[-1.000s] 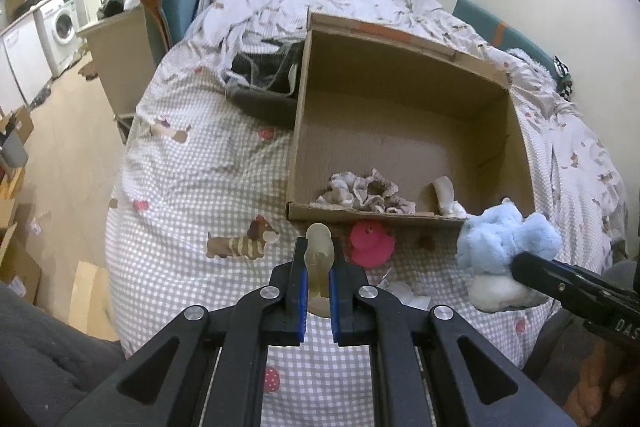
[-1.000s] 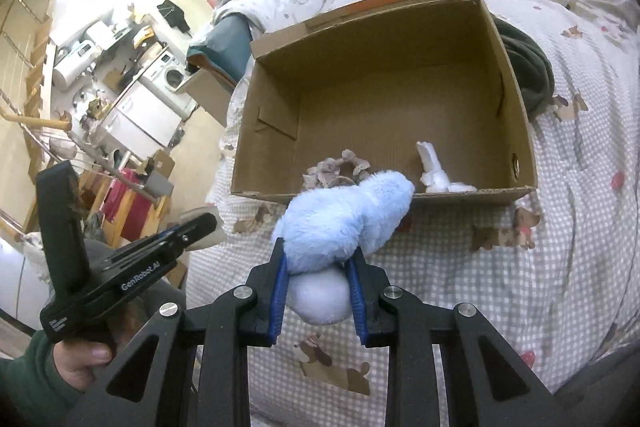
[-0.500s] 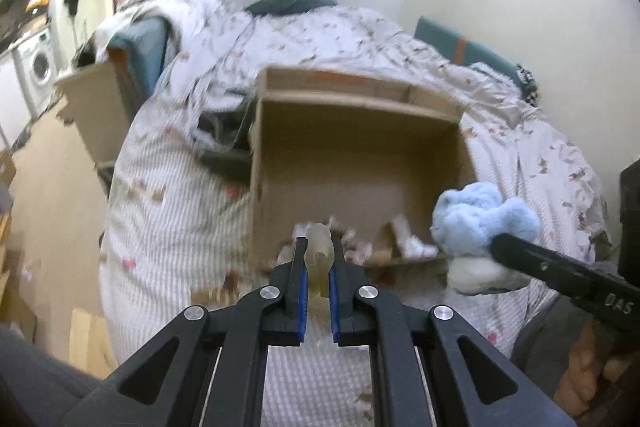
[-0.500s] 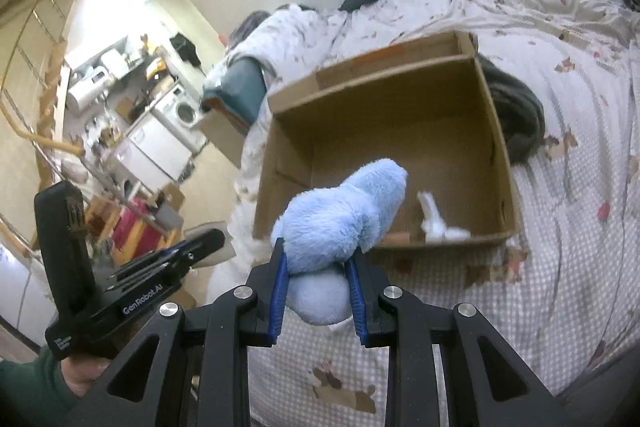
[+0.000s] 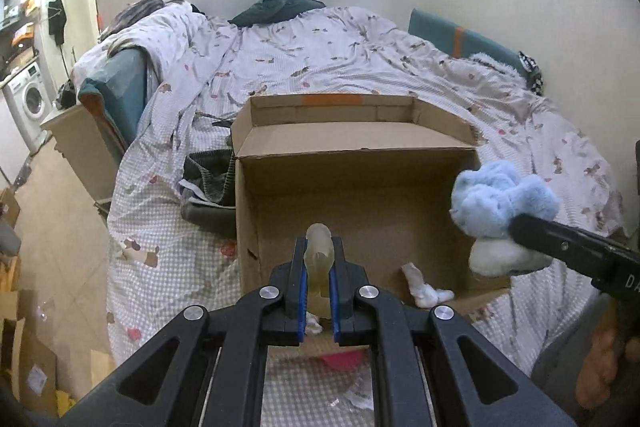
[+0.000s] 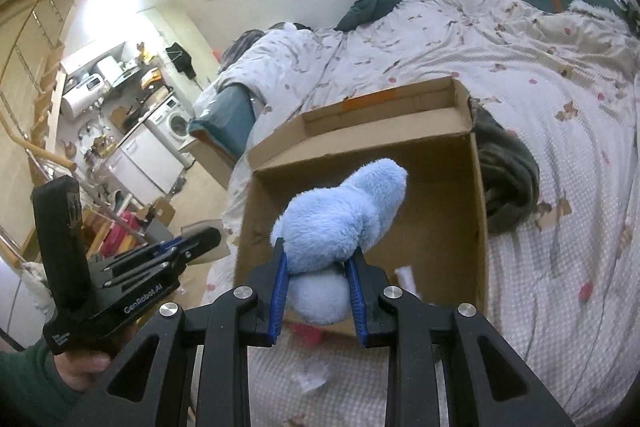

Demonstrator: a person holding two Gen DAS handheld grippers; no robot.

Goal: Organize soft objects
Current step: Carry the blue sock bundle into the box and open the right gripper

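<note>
An open cardboard box sits on the bed. My left gripper is shut on a pale yellowish soft toy, held above the box's near edge. My right gripper is shut on a fluffy light-blue plush, held above the box's near side; the plush also shows at the right of the left wrist view. A small white soft item lies inside the box. A pink soft toy lies on the bed just before the box.
A dark grey garment lies beside the box. The checked, dog-print bedspread covers the bed. White scraps lie near the bed's front edge. Cardboard boxes and a washing machine stand on the floor to the left.
Both grippers have risen and tilted up with their toys still held. The box now sits lower in both views, and the patterned cloth inside it is hidden behind the left gripper.
</note>
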